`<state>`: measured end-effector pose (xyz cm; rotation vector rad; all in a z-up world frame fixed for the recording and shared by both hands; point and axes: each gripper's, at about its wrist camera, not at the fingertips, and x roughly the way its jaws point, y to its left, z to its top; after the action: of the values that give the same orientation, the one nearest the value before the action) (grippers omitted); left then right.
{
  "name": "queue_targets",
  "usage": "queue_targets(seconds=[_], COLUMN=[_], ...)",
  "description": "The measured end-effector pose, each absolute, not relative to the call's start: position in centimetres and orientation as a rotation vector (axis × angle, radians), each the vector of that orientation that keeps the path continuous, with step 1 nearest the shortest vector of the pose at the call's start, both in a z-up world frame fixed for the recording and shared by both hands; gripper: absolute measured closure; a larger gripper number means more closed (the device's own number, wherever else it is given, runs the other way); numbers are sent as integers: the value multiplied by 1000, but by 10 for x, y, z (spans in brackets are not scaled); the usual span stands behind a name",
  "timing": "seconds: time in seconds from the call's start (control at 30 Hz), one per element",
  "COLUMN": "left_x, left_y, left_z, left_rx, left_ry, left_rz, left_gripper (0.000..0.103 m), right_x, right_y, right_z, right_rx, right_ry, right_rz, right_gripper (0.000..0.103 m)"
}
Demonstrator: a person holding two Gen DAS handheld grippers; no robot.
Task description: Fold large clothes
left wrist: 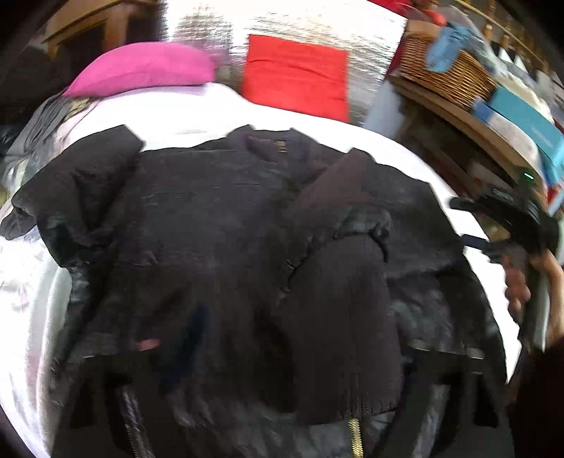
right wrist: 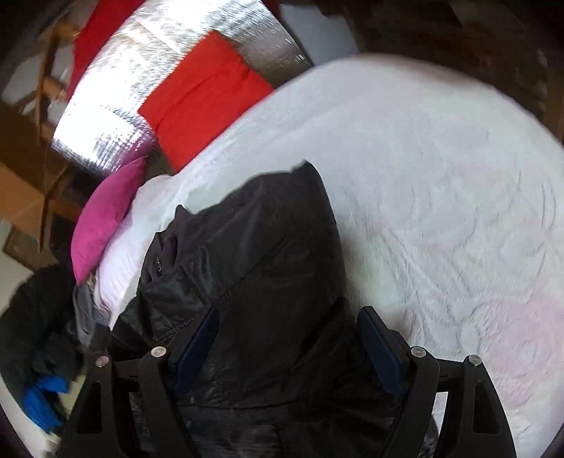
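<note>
A large black jacket (left wrist: 218, 253) lies spread on a white bed (left wrist: 31, 289), collar toward the pillows, one sleeve folded across its front. It also shows in the right wrist view (right wrist: 261, 246). My right gripper (right wrist: 287, 338) is open, its blue-padded fingers (right wrist: 197, 341) spread wide above the jacket's fabric, gripping nothing. It also shows in the left wrist view (left wrist: 472, 222) at the bed's right edge, held in a hand. My left gripper's fingers are not visible; dark jacket fabric fills the bottom of its view.
A pink pillow (left wrist: 148, 70) and a red pillow (left wrist: 296, 74) lean on a silver headboard (left wrist: 211, 21). A wicker basket (left wrist: 447, 70) sits on a wooden shelf at right. Dark clothes and a blue item (right wrist: 42, 398) lie left of the bed. White bedspread (right wrist: 440, 211) stretches right.
</note>
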<state>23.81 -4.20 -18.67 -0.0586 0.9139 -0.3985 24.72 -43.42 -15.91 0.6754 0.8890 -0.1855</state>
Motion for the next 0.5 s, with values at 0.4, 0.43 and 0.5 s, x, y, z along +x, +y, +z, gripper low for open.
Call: queue_targets(seconds=[0.4, 0.43, 0.5], left_x=[310, 313, 319], left_y=[-7, 1, 8], left_z=[-175, -177, -181], left_rx=[-87, -100, -126], left_ry=[822, 832, 857], left_rz=[-202, -192, -183], left_gripper=[82, 82, 78], right_x=[261, 260, 262], right_y=[-361, -356, -349], right_z=[-162, -165, -171], right_rx=[523, 515, 496], right_ry=[898, 915, 936], right_rz=[42, 47, 43], right_gripper=[20, 20, 20])
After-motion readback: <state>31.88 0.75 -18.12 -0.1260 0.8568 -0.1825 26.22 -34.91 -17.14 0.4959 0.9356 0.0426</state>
